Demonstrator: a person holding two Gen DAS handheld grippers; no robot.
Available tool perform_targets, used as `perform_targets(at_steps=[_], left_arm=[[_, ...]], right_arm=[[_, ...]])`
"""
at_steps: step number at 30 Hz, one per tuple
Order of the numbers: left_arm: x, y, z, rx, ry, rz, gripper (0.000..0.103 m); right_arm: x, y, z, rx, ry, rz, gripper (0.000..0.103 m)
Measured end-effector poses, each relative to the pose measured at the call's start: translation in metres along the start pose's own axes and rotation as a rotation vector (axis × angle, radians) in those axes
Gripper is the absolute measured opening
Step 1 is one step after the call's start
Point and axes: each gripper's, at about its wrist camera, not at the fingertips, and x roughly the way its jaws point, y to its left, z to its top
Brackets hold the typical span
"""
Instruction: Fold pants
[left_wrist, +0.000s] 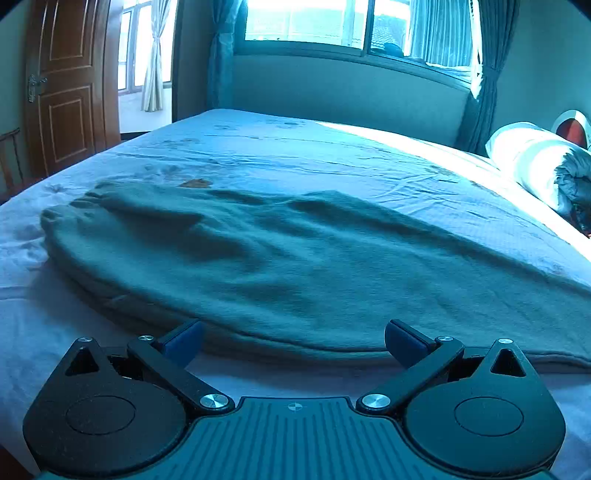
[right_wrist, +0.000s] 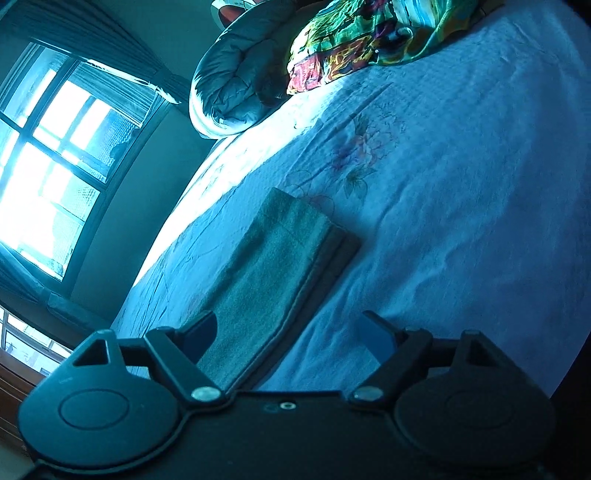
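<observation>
The grey-green pants (left_wrist: 295, 266) lie flat on the bed, folded lengthwise, with the gathered waistband at the left in the left wrist view. My left gripper (left_wrist: 293, 341) stands open at the near long edge of the cloth, one blue pad on each side and neither pressing on it. In the right wrist view the stacked legs of the pants (right_wrist: 273, 266) run away from me to the cuffs. My right gripper (right_wrist: 290, 334) is open over the near end of the legs. The cloth lies between the jaws, close to the left finger (right_wrist: 201, 332), and nothing is gripped.
The bed sheet (left_wrist: 332, 155) is pale with a flower print. A rolled duvet (right_wrist: 236, 81) and a bright patterned blanket (right_wrist: 369, 33) lie at the head of the bed. Beyond the bed are a window (left_wrist: 306, 22) and a wooden door (left_wrist: 70, 85).
</observation>
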Motion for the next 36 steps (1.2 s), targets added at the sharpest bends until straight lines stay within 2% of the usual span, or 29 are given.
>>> perform_targets(at_steps=[5, 7, 9, 15, 19, 22, 24, 27, 29, 36], left_arm=[[0.001, -0.077, 0.001, 0.039, 0.01, -0.106, 0.103], [0.003, -0.103, -0.002, 0.065, 0.029, -0.126, 0.103], [0.003, -0.122, -0.007, 0.073, 0.046, -0.133, 0.103], [-0.004, -0.17, -0.017, 0.149, 0.044, -0.151, 0.103], [0.004, -0.19, -0.022, 0.177, 0.07, -0.144, 0.103], [-0.001, -0.202, -0.024, 0.202, 0.053, -0.161, 0.103], [-0.001, -0.21, -0.025, 0.217, 0.072, -0.18, 0.103], [0.005, -0.219, -0.032, 0.271, 0.097, -0.156, 0.103], [0.009, -0.221, -0.038, 0.286, 0.1, -0.151, 0.103], [0.009, -0.221, -0.044, 0.276, 0.079, -0.147, 0.103]], right_arm=[[0.002, -0.017, 0.008, 0.122, -0.032, 0.036, 0.056], [0.007, -0.017, 0.011, 0.12, -0.031, 0.035, 0.049], [0.013, -0.018, 0.015, 0.126, -0.023, 0.034, 0.047], [0.028, -0.021, 0.02, 0.128, -0.003, 0.027, 0.034], [0.033, -0.026, 0.02, 0.126, 0.001, 0.04, 0.03], [0.034, -0.029, 0.02, 0.123, 0.003, 0.045, 0.025], [0.032, -0.028, 0.02, 0.116, -0.003, 0.054, 0.027], [0.033, -0.036, 0.021, 0.141, 0.0, 0.098, 0.026], [0.034, -0.039, 0.021, 0.156, 0.005, 0.101, 0.021], [0.03, -0.041, 0.024, 0.194, -0.012, 0.104, 0.021]])
